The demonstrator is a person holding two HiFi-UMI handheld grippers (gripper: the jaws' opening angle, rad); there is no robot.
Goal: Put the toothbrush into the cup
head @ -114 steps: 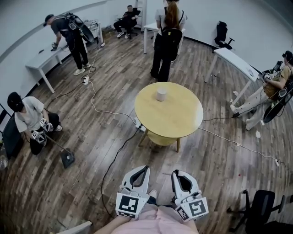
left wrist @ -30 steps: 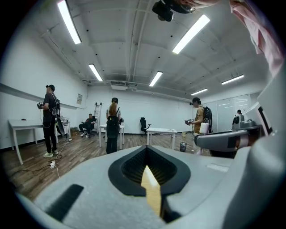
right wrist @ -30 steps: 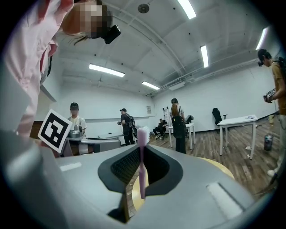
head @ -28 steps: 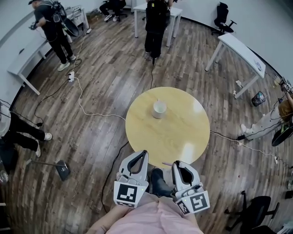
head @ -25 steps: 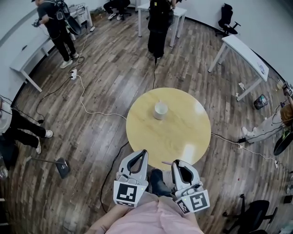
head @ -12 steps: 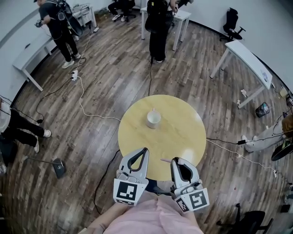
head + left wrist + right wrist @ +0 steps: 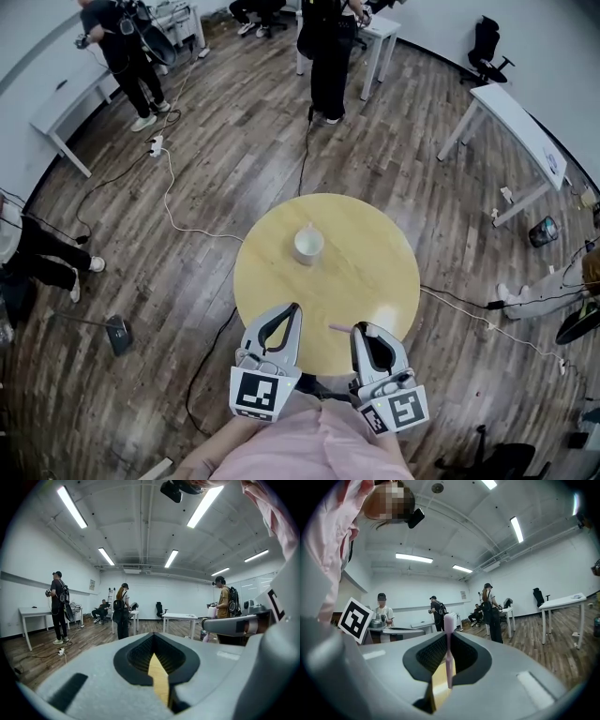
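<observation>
R gripper (image 7: 360, 330) has its jaws clenched on the pink toothbrush (image 7: 448, 641). In the head view the brush end pokes out to the left, over the near edge of the round bench (image 7: 375, 253). L gripper (image 7: 293, 309) has its jaws pressed together w/ nothing in them, also at the near edge. The cup (image 7: 308, 244) stands upright on the far left part of the bench, away from the rim, w/ bare top all around it. Cables (image 7: 178, 211) lie on the floor (image 7: 225, 141) beside the bench. Ppl (image 7: 328, 47) stand well apart from it.

The toothbrush (image 7: 448, 648) is pale pink, the cup (image 7: 308, 244) apparently white, the table (image 7: 375, 281) yellow, the floor (image 7: 234, 141) brown-planked.
</observation>
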